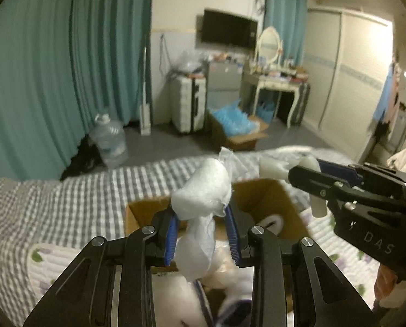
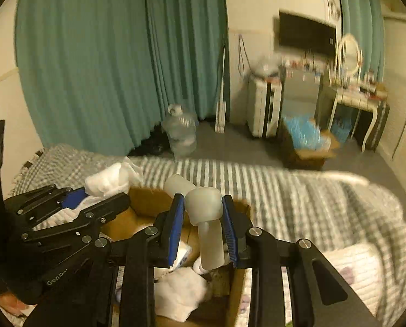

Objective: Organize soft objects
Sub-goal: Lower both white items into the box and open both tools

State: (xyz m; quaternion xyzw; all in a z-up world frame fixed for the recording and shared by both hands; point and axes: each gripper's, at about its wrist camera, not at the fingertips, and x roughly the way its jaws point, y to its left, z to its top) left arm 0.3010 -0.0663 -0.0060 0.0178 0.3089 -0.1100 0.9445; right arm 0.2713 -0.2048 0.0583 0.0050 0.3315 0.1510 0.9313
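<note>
My left gripper (image 1: 201, 218) is shut on a white crinkly soft bundle (image 1: 203, 190) and holds it above an open cardboard box (image 1: 260, 190) on the bed. My right gripper (image 2: 203, 218) is shut on a pale foam piece (image 2: 205, 204) shaped like bent tubes, also over the box (image 2: 145, 201). The box holds white soft items (image 2: 181, 291). The right gripper shows at the right of the left wrist view (image 1: 309, 175), and the left gripper at the left of the right wrist view (image 2: 94, 196) with its bundle (image 2: 107, 181).
The bed has a grey checked cover (image 1: 66, 199) and a floral quilt (image 2: 353, 267). On the floor beyond stand a water jug (image 1: 109, 139), a suitcase (image 1: 188, 106), a box of blue items (image 1: 235, 125) and a dressing table (image 1: 276, 81). Teal curtains (image 1: 66, 68) hang behind.
</note>
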